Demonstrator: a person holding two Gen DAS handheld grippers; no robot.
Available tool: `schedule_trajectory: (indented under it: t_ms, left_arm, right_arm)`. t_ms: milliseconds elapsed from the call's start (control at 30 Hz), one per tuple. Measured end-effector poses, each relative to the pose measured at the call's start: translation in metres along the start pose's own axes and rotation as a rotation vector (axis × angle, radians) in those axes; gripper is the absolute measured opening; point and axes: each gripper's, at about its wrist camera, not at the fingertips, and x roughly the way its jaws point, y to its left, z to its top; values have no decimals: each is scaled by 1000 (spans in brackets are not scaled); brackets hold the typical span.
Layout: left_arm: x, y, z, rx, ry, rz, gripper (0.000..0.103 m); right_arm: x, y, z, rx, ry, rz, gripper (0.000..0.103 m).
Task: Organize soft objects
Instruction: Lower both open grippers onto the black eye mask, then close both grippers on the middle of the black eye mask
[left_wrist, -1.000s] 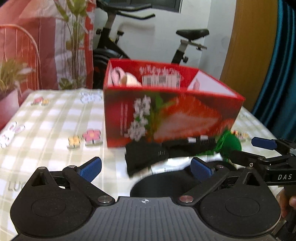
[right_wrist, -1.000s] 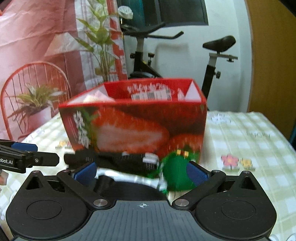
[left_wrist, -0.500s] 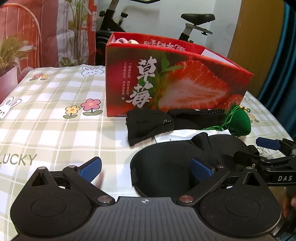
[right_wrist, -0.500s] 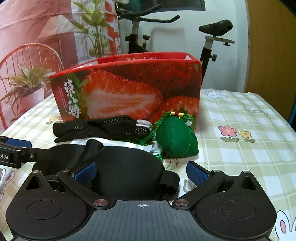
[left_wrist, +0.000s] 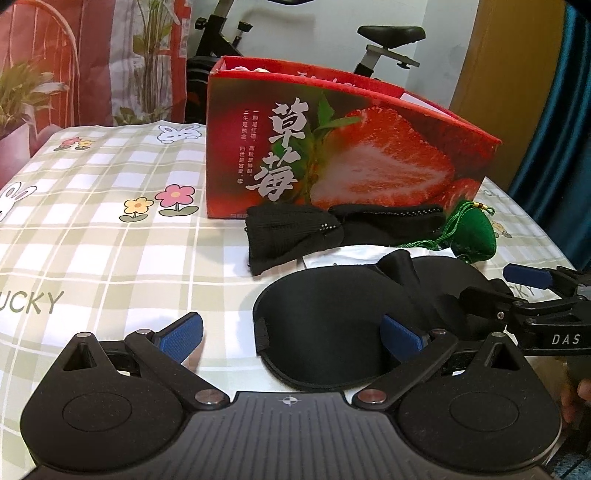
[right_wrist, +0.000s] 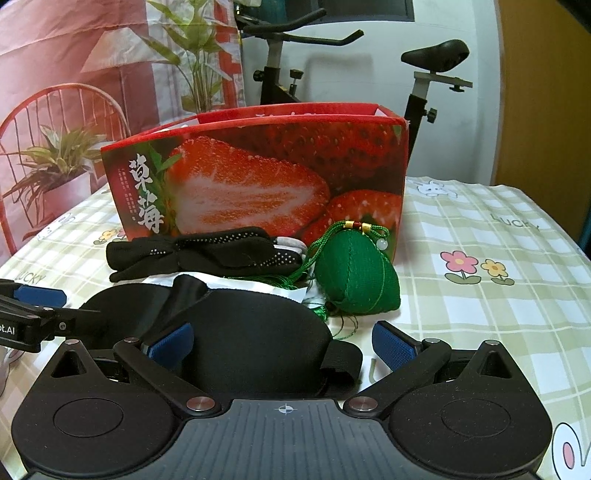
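Both jaws gape over the eye mask (right_wrist: 255, 332); strawberry box (right_wrist: 258, 184) stands behind.

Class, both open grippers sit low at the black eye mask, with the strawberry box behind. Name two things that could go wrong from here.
1. The eye mask lies partly over white packaging; a pinch might catch both.
2. The green pouch trails cords near the right gripper, so lifting could snag them and drag it.
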Motion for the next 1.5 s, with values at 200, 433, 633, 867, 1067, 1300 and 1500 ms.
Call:
schedule_trajectory:
  t_ms: [200,433,633,867,1067,1300,1500]
  left_arm:
    - [-3,0,0,0,-20,-22,94]
    - [1,1,-2,-18,-6,-65,84]
    - [3,1,-3,-21,-1,-75,83]
    - [2,2,-3,-28,-4,-84,79]
    - [0,2,-2,-40,-9,-99,68]
    - [-4,6,0,-58,-31,-88,55]
    - [0,7,0,-61,-19,-90,55]
  right_arm:
    - [-1,2,0,-10,7,14,102]
    - [5,-2,0,21,43,34,102]
    - [10,-9,-1,67,73,67,101]
    - [8,-7,-2,60,69,103,86]
    - [4,-3,-2,39,54,128,72]
    - [-8,7,-1,-4,-2,124,62]
    - [-13,10,2,-17,-34,156,51]
